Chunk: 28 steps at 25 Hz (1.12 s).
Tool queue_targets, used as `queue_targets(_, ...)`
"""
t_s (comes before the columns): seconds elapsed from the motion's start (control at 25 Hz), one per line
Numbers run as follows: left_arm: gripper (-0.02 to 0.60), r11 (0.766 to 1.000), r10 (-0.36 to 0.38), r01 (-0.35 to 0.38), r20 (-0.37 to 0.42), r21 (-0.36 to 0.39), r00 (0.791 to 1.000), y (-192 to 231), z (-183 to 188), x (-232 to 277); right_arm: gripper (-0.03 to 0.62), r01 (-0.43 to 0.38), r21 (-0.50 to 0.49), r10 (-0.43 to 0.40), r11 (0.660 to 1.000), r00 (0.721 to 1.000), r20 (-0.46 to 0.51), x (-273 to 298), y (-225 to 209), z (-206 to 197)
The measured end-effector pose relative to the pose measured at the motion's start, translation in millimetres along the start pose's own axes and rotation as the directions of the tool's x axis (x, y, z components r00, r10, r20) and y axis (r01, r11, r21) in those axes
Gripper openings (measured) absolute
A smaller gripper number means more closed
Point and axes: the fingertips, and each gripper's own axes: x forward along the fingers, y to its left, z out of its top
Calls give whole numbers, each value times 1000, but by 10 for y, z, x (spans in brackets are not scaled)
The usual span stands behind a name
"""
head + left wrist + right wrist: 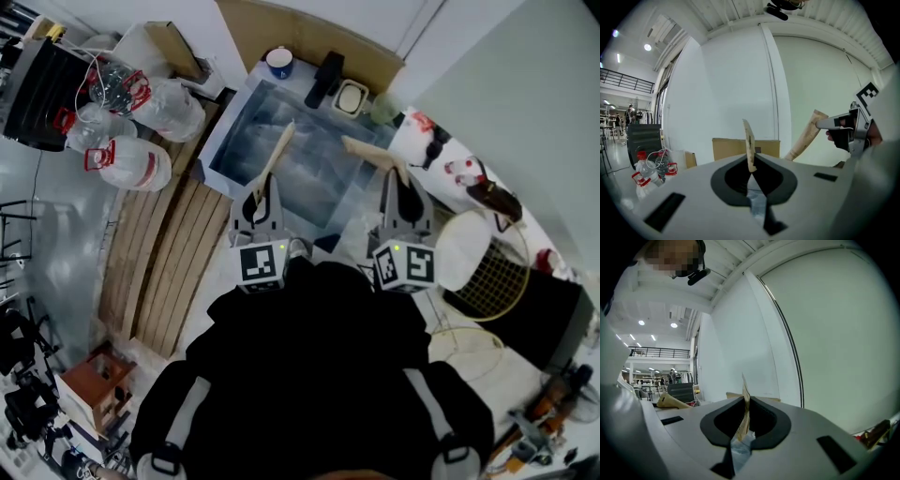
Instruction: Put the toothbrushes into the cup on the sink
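Each gripper is shut on a toothbrush in a tan paper wrapper, held over the steel sink (246, 113). My left gripper (263, 190) holds the left toothbrush (279, 148), which points away toward the far rim; in the left gripper view this toothbrush (749, 145) stands edge-on between the jaws of the left gripper (751, 165). My right gripper (399, 184) pinches the right toothbrush (367, 151), which slants up-left. The right gripper view shows it (745, 405) clamped in the right gripper (743, 420). A blue cup (279, 62) stands on the sink's far edge.
On the far rim sit a black object (323, 80), a white dish (352, 97) and a green cup (382, 110). Water jugs (131, 164) and wooden slats (169, 253) lie to the left. A white wire basket (487, 272) is at the right.
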Motion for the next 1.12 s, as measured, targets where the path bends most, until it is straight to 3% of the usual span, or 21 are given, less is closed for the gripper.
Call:
queue_targets(0.68, 3, 1000, -5, 5, -9, 13, 1000, -115, 86, 467, 34, 138, -75, -137, 988, 990, 23, 682, -795, 105)
queue_targets(1.12, 3, 1000, 10, -10, -26, 29, 1000, -94, 34, 709, 34, 180, -145, -191, 973, 979, -66, 1328, -1270, -320)
